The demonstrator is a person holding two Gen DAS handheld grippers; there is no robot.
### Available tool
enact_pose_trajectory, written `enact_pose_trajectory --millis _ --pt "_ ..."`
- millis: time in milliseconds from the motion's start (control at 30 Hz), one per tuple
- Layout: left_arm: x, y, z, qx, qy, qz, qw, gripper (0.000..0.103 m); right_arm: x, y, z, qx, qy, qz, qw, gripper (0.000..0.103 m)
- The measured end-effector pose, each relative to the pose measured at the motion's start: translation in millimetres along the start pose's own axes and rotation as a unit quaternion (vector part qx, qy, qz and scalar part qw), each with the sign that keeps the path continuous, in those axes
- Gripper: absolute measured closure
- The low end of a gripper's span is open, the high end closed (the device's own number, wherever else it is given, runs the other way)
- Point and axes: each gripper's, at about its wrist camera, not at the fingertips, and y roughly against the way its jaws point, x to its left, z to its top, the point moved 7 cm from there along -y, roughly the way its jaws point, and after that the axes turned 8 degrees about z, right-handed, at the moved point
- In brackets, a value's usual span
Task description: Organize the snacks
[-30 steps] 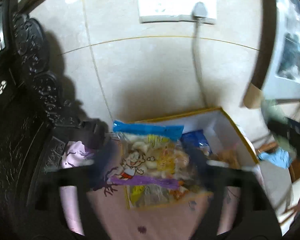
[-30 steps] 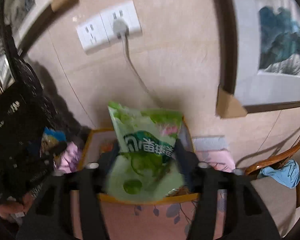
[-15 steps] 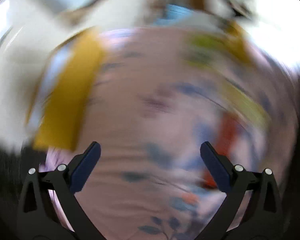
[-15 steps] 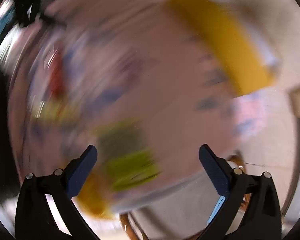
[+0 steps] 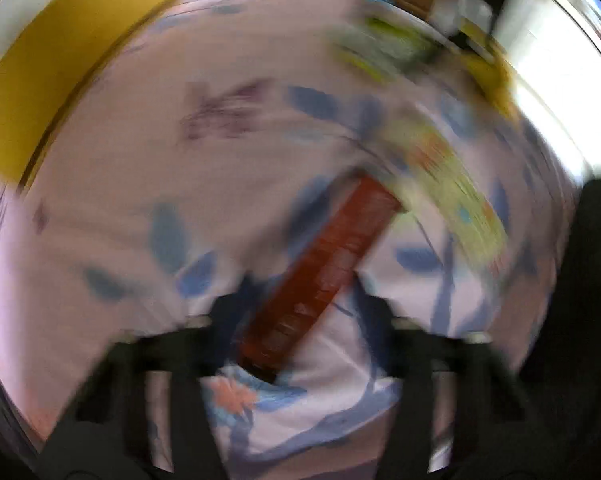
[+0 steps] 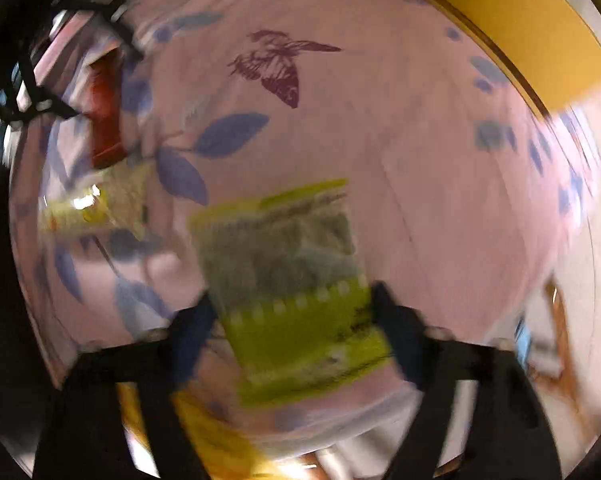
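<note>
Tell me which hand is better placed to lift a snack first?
Left, probably. Its fingers already flank the red bar closely; the right ones stand wider around the green packet. Blur hides actual contact.

Home setting, likely dining or living room: pink floral tablecloth (image 6: 400, 152) with butterfly print, snack packets (image 6: 296, 280) lying on it, wooden chair (image 6: 560, 344) at right edge.

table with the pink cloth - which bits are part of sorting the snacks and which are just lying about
Part of the job:
- red snack bar, between the left gripper fingers
- green snack packet, between the right gripper fingers
- yellow-green packet beside the bar
- yellow box

Just there:
- floral tablecloth
- wooden chair at the edge
</note>
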Motion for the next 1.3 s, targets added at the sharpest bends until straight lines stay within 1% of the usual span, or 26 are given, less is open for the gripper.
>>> enact_pose_trajectory --millis 67,133,200,267,300,367,400,433,500,533,600,667,700,733,800,833,933,967,1033,1067,1100,1167,1200,1233,1267,1300 --pt "16.9 -0.8 1.1 0.010 0.113 -0.012 0.9935 0.080 1.4 5.0 -3.9 -0.034 -0.077 0.011 0.996 0.038" --pt "25.7 -1.2 -0.4 0.011 0.188 -0.043 0.9811 0.080 1.6 12.0 -6.6 -0.071 -0.134 0.013 0.988 0.039" --pt "23.9 4.8 -0.1 -0.025 0.220 -0.047 0.9741 0.080 4.9 20.9 -8.8 -0.120 -0.191 0.036 0.974 0.039" --pt "17.8 9.0 -0.4 -0.047 0.249 -0.052 0.9660 0.080 9.0 30.7 -10.4 -0.167 -0.225 0.023 0.960 0.039" --pt "18.6 10.3 -0.8 -0.061 0.286 -0.075 0.9532 0.080 9.6 36.7 -10.8 -0.197 -0.256 0.031 0.946 0.039" --pt "28.2 10.8 -3.4 -0.071 0.349 -0.090 0.9299 0.080 4.2 45.9 -11.3 -0.243 -0.309 0.055 0.918 0.039" --pt "33.5 14.7 -2.7 -0.083 0.365 -0.087 0.9234 0.080 2.1 49.9 -13.7 -0.260 -0.327 0.059 0.907 0.039" --pt "36.7 20.7 0.6 -0.096 0.364 -0.077 0.9232 0.080 -1.2 58.3 -15.2 -0.285 -0.339 0.063 0.894 0.039" --pt "43.0 40.7 9.0 -0.131 0.364 -0.068 0.9197 0.080 -7.1 77.2 -8.6 -0.322 -0.347 0.050 0.880 0.039" --pt "50.0 55.4 14.4 -0.152 0.366 -0.060 0.9162 0.080 -2.6 85.1 -12.3 -0.340 -0.346 0.054 0.873 0.039" --pt "59.6 80.4 19.9 -0.177 0.376 -0.042 0.9088 0.079 -5.5 107.7 -0.5 -0.378 -0.344 0.060 0.858 0.039" --pt "94.9 103.3 28.3 -0.200 0.379 -0.009 0.9035 0.079 -0.5 140.1 24.9 -0.433 -0.310 0.077 0.843 0.039" --pt "105.9 112.0 41.8 -0.211 0.374 0.011 0.9032 0.079 -1.9 155.4 35.5 -0.454 -0.299 0.080 0.836 0.039" --pt "124.5 124.5 55.6 -0.214 0.366 0.047 0.9045 0.079 -7.8 174.3 51.4 -0.465 -0.292 0.072 0.832 0.039" --pt "155.2 151.3 73.7 -0.210 0.351 0.107 0.9062 0.079 -20.9 201.5 74.8 -0.475 -0.285 0.055 0.830 0.039" --pt "170.6 162.3 82.0 -0.214 0.353 0.125 0.9023 0.079 -33.5 218.4 90.7 -0.477 -0.289 0.038 0.829 0.039" --pt "224.5 177.4 113.1 -0.212 0.366 0.141 0.8951 0.079 -70.1 253.1 128.3 -0.464 -0.316 0.011 0.827 0.039" --pt "237.8 177.5 125.9 -0.212 0.363 0.154 0.8941 0.079 -90.9 262.0 152.5 -0.459 -0.319 -0.004 0.829 0.039" --pt "263.2 172.4 153.4 -0.214 0.335 0.180 0.8997 0.079 -113.2 268.1 184.0 -0.451 -0.320 -0.008 0.833 0.039" --pt "272.7 167.3 164.5 -0.214 0.335 0.178 0.9004 0.079 -119.0 271.0 194.7 -0.449 -0.318 -0.010 0.835 0.039" --pt "286.9 156.9 173.9 -0.207 0.340 0.156 0.9040 0.079 -126.9 271.5 208.0 -0.443 -0.316 -0.019 0.839 0.039" --pt "300.3 145.8 175.2 -0.202 0.352 0.139 0.9033 0.079 -149.7 265.0 228.7 -0.430 -0.322 -0.031 0.843 0.038" --pt "312.1 135.6 181.2 -0.198 0.346 0.150 0.9046 0.068 -157.7 260.5 236.2 -0.424 -0.319 -0.029 0.847 0.037" --pt "317.4 125.6 184.2 -0.184 0.339 0.179 0.9051 0.046 -164.8 251.8 249.6 -0.402 -0.301 -0.037 0.864 0.031" --pt "323.9 116.0 184.9 -0.161 0.337 0.213 0.9030 0.002 -169.6 241.2 261.7 -0.373 -0.287 -0.064 0.880 0.012" --pt "327.5 107.0 183.3 -0.140 0.337 0.240 0.8998 0.003 -170.6 230.5 263.5 -0.346 -0.284 -0.097 0.889 0.003"
